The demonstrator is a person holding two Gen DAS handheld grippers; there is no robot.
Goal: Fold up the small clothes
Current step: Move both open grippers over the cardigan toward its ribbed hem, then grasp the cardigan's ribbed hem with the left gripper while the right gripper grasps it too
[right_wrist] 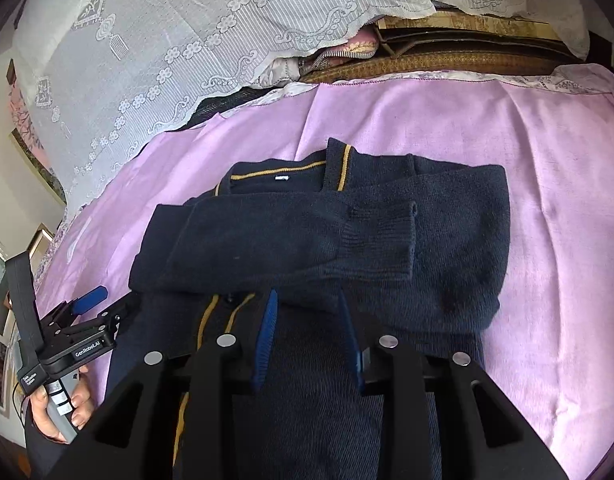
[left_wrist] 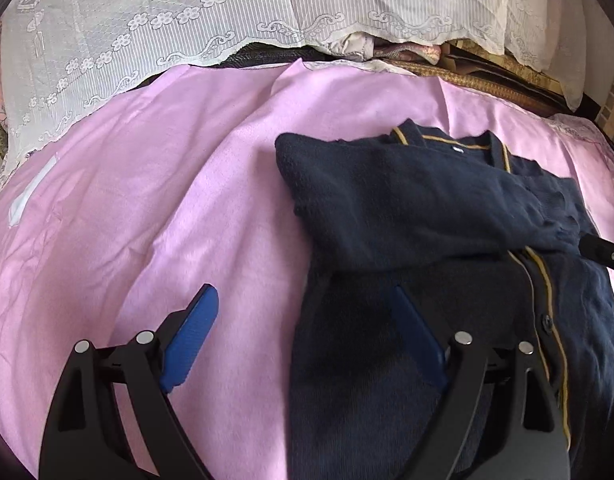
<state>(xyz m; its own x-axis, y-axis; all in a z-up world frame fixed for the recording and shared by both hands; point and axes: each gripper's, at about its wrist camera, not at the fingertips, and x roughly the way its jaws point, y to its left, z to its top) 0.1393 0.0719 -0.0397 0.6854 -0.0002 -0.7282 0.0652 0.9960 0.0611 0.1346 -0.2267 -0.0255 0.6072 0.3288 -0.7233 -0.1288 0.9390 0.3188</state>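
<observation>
Navy knit fills the near ground: a small cardigan (right_wrist: 319,240) with mustard piping lies on the pink sheet (right_wrist: 547,200), collar at the far end, hem nearest the person. Its long axis runs near to far, straight ahead of both tools. The right gripper (right_wrist: 307,316) hangs over the middle of the garment, just near of the crossed sleeves, its blue pads parted a moderate way with only cloth beneath them — it grips nothing. The left gripper (left_wrist: 303,320) sits at the cardigan's left edge, spread wide; one pad is over bare sheet, the other over the knit, and it too holds nothing.

Both sleeves (right_wrist: 367,236) are already folded across the chest, the ribbed cuff lying on top toward the right. By my reading, the lengthwise fold is what remains: the hem, hidden below both wrists, has to travel away toward the collar (right_wrist: 291,174). Each gripper is about equally close to its own side of the body.

Farther off, a white lace cover (right_wrist: 187,40) drapes over piled bedding.
</observation>
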